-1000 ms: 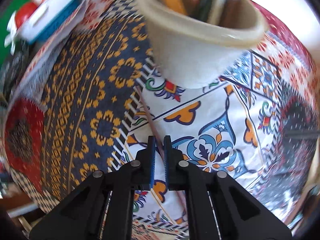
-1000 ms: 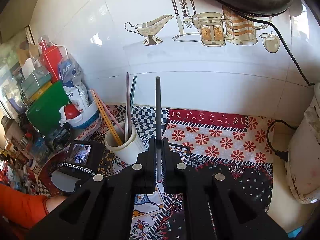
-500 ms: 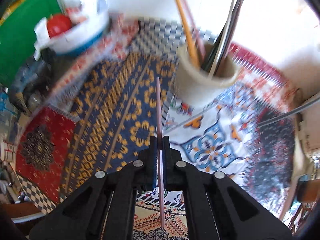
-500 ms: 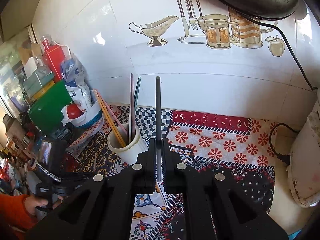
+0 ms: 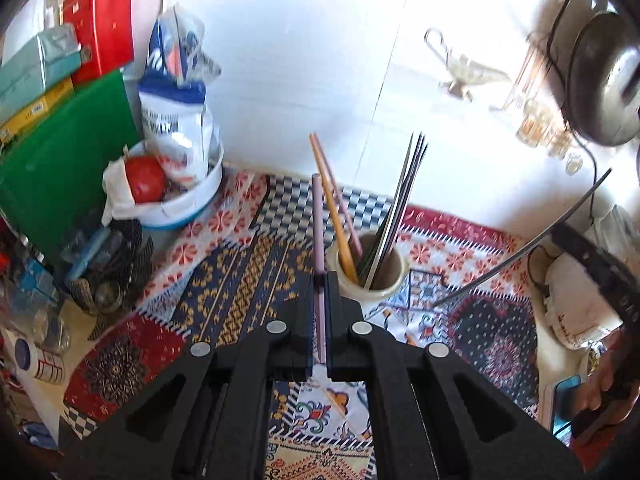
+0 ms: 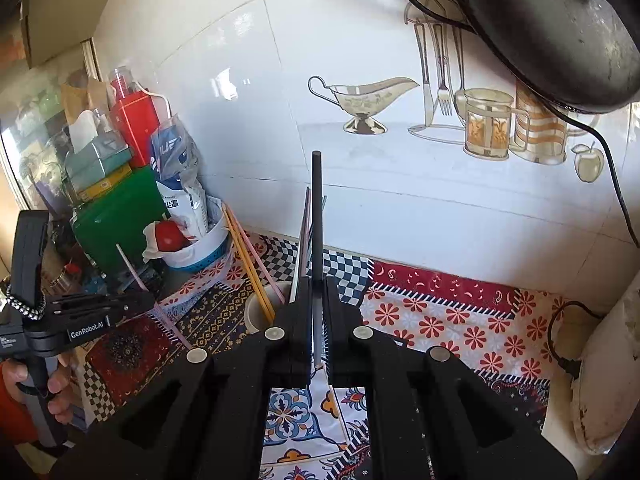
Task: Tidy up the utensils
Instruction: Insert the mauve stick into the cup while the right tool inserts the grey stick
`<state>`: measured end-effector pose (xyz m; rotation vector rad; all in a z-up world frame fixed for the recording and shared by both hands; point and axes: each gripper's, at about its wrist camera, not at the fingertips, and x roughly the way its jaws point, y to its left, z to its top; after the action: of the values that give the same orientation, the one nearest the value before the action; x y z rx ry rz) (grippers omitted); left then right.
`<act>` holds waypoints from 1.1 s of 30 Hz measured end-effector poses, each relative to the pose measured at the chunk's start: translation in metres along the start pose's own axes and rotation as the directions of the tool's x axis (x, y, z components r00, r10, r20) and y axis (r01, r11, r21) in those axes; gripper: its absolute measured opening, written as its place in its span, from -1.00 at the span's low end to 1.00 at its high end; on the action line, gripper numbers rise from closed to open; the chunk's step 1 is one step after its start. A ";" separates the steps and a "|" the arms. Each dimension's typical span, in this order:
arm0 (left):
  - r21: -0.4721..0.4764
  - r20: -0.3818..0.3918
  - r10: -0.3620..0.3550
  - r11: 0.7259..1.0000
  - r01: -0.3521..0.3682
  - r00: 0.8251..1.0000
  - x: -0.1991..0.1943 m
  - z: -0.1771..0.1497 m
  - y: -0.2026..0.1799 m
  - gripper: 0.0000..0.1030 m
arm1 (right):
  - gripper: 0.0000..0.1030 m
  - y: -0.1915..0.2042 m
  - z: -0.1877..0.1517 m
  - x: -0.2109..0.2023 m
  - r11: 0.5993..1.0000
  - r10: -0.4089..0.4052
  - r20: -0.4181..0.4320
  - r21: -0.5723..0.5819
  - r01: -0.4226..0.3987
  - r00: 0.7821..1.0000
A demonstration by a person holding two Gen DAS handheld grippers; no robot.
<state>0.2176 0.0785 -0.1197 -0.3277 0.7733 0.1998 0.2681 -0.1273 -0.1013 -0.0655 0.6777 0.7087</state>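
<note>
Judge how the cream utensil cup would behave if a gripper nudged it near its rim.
The cream cup looks thick-walled, so probably fairly heavy and stable. Still, the long chopsticks lean well above its rim, so a high push might tip it. The patterned cloth beneath may resist sliding.

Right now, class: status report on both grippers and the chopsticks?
Left gripper shut on pink chopstick. Right gripper shut on black chopstick. Cream utensil cup ahead, unobstructed.

Green box [image 5: 60,160], red carton [image 6: 136,128]

Black claw [image 6: 319,320], silver screws, orange sleeve [image 6: 12,412]
</note>
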 end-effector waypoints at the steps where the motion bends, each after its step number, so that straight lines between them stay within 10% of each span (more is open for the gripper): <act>1: 0.000 0.017 -0.009 1.000 0.009 1.000 -0.005 0.007 -0.001 -0.95 | -0.92 0.002 0.003 0.001 1.000 0.002 0.004 -0.006 -0.002 1.000; 16: 0.097 0.155 -0.052 0.995 0.037 0.987 -0.035 0.088 -0.016 -0.95 | -0.92 0.020 0.048 0.023 0.998 0.036 0.057 -0.057 -0.033 0.998; 33: 0.073 -0.120 -0.107 0.991 0.116 0.987 0.080 0.054 -0.005 -0.95 | -0.92 0.031 0.020 0.116 0.994 0.086 -0.144 -0.056 -0.095 0.986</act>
<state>0.3103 0.0975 -0.1397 -0.3083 0.8726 0.0449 0.3245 -0.0312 -0.1493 -0.1449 0.7983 0.8183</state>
